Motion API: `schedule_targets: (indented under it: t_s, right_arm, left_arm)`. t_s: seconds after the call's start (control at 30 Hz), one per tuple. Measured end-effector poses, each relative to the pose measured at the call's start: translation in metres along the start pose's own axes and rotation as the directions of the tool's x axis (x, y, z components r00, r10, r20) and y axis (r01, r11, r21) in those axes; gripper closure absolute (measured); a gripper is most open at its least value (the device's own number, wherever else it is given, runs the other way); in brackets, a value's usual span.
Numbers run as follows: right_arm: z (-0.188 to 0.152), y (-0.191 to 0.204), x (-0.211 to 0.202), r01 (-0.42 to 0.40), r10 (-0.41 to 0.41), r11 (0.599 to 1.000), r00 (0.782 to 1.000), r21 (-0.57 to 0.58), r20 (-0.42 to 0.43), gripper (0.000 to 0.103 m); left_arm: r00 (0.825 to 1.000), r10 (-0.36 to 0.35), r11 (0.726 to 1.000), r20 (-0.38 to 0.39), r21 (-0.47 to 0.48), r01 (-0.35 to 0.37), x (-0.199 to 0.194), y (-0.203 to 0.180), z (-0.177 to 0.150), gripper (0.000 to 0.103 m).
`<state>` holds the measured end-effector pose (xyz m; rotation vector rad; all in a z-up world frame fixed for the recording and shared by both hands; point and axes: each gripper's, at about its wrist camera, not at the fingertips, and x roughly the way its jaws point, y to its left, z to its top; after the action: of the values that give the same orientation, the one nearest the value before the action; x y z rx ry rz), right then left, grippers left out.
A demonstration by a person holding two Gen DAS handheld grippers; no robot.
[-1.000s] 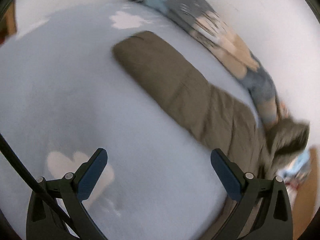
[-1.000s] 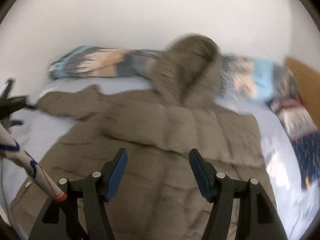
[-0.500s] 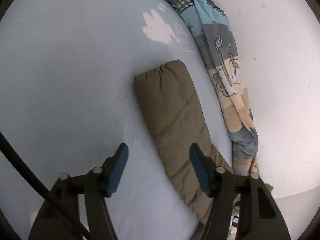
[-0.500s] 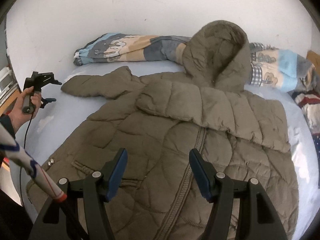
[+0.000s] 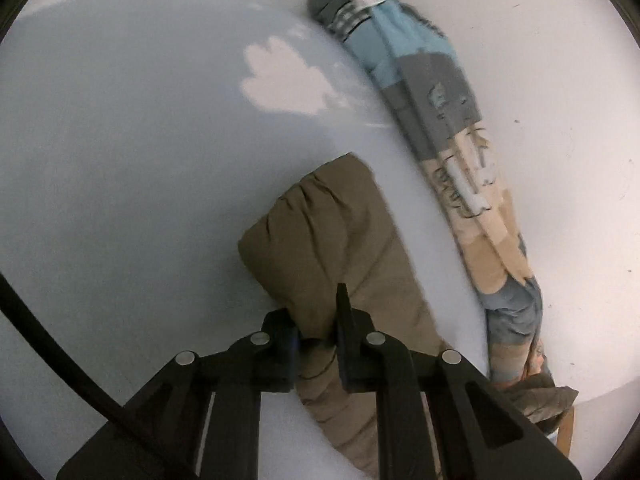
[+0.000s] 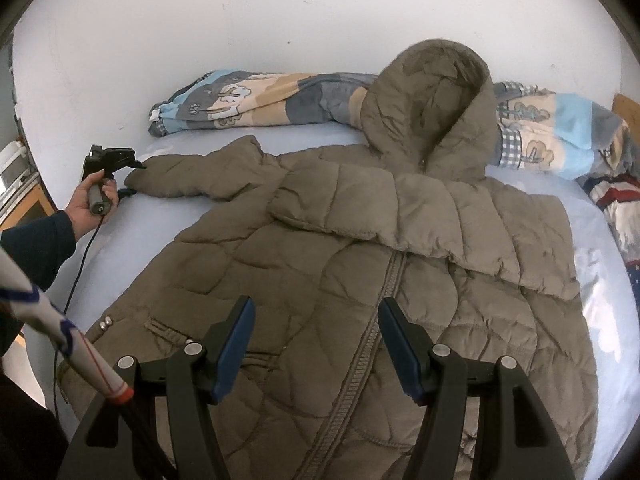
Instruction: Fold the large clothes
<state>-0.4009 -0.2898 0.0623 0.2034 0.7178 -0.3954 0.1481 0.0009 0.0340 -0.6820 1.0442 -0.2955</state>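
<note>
Sleeve cuff (image 5: 320,240) | left gripper (image 5: 318,336) fingers just closed on it (grip made) | right gripper (image 6: 316,344) half-open, empty over coat (image 6: 400,280) | fold-in next

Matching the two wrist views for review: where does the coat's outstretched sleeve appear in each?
Left wrist: sleeve runs up from bottom centre, its cuff end pinched in the left tongs.
Right wrist: sleeve lies at centre left, cuff at the left tongs; the right tongs hover open over the coat body.
Shared landmark: patterned blanket along the wall.
</note>
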Motion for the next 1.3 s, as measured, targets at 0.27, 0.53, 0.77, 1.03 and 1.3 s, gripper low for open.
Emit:
schedule_targets:
  t_s: [0.27, 0.53, 0.77, 1.03, 1.3]
  right_arm:
    - [0.006, -0.018, -0.005, 0.001, -0.002, 0.996, 1.0, 0.091, 0.017, 0.035]
    - [0.015, -0.063, -0.023, 0.009, -0.025, 0.958, 0.998, 0.288, 0.054, 0.035]
    - [0.016, -0.104, -0.047, 0.043, -0.091, 0.906, 0.991, 0.421, 0.095, 0.034]
    - [0.01, -0.162, -0.072, 0.03, -0.125, 0.814, 0.984, 0.581, 0.124, 0.034]
    - [0.0, -0.187, -0.072, -0.032, -0.063, 0.735, 0.991, 0.677, 0.115, 0.034]
  left_arm:
    - [0.993, -0.113, 0.975, 0.043, 0.196, 0.102, -0.06, -0.078, -0.022, 0.09]
    - [0.957, -0.271, 0.802, -0.101, 0.527, 0.282, -0.114, -0.224, -0.144, 0.09]
    - [0.902, -0.244, 0.584, -0.356, 0.689, 0.429, -0.1, -0.309, -0.327, 0.09]
    - [0.887, 0.01, 0.514, -0.462, 0.763, 0.392, -0.028, -0.299, -0.48, 0.09]
    - [0.872, 0.086, 0.458, -0.481, 0.797, 0.394, -0.05, -0.307, -0.491, 0.049]
